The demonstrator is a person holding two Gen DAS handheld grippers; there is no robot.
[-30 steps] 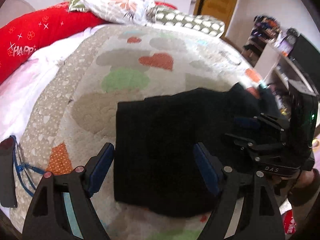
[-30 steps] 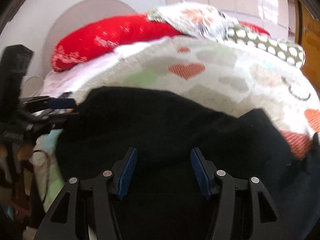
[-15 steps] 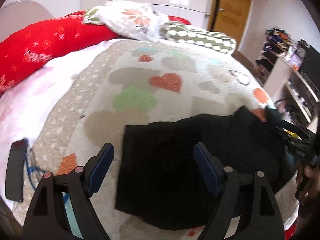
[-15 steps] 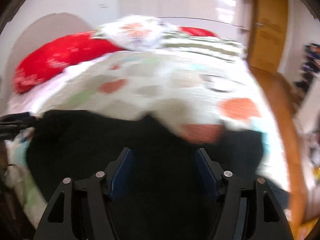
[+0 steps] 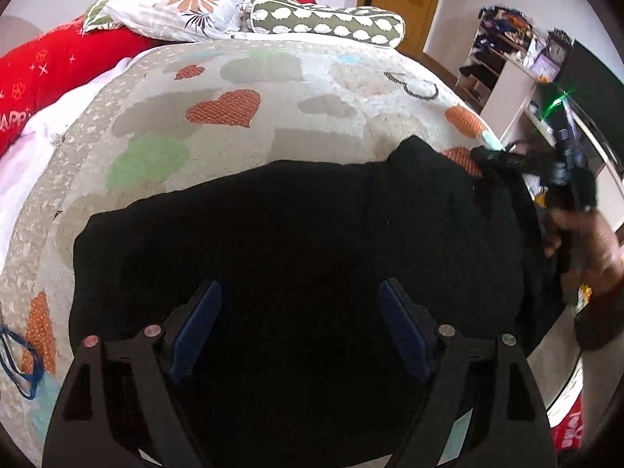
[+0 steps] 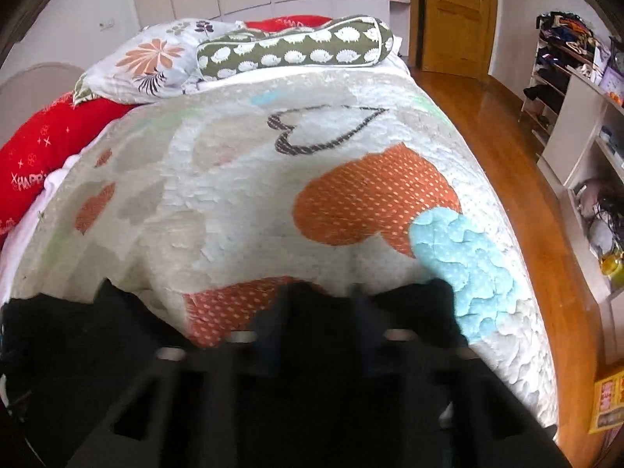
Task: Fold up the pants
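Black pants lie folded across the near part of the heart-patterned quilt. My left gripper is open, its blue pads spread wide just over the pants' near middle. In the left wrist view my right gripper sits at the pants' far right end, with cloth bunched at its tips. In the right wrist view the right gripper is blurred and dark, its fingers close together with black cloth between them, over the quilt.
Pillows and a red bolster lie at the head of the bed. A shelf unit stands right of the bed beyond wooden floor. A blue cord lies at the quilt's left edge.
The left gripper moved forward over the pants. The right gripper swung right to the pants' far end and narrowed its fingers around the cloth there.
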